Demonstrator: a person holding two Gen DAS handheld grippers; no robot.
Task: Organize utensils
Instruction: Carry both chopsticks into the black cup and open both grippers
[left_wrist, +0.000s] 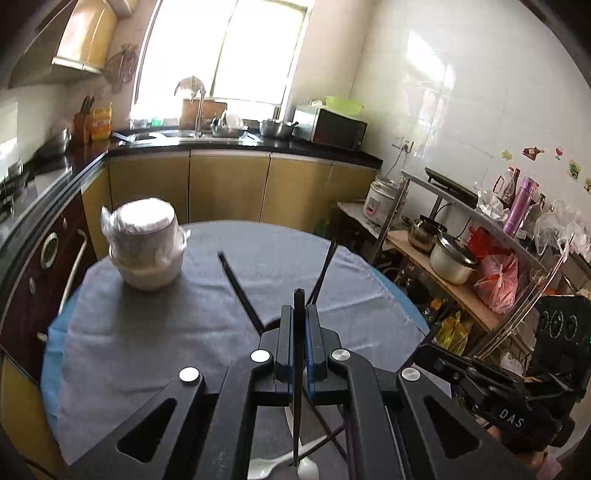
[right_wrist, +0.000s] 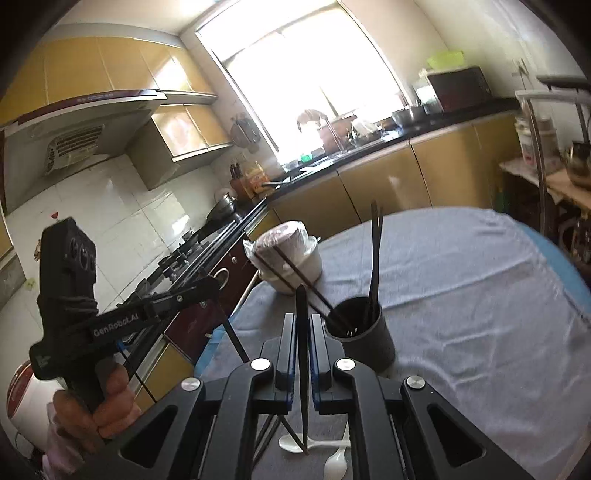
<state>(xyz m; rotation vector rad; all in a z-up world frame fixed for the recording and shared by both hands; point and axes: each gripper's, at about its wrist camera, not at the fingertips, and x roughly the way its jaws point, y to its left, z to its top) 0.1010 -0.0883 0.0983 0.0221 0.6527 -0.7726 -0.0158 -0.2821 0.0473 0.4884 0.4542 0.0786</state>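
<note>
My left gripper is shut on a black chopstick held upright above the round table. My right gripper is shut on another black chopstick, just left of a dark cup that holds several black chopsticks. Two of those lean left, two stand upright. The left gripper's body shows in the right wrist view, left of the cup. White plastic spoons and loose black chopsticks lie on the grey cloth below both grippers; the spoons also show in the left wrist view.
A stack of wrapped white bowls stands on the table's far left. The grey cloth covers the blue table. Yellow cabinets with a black counter run behind, a stove lies to the left, and a cluttered shelf stands at the right.
</note>
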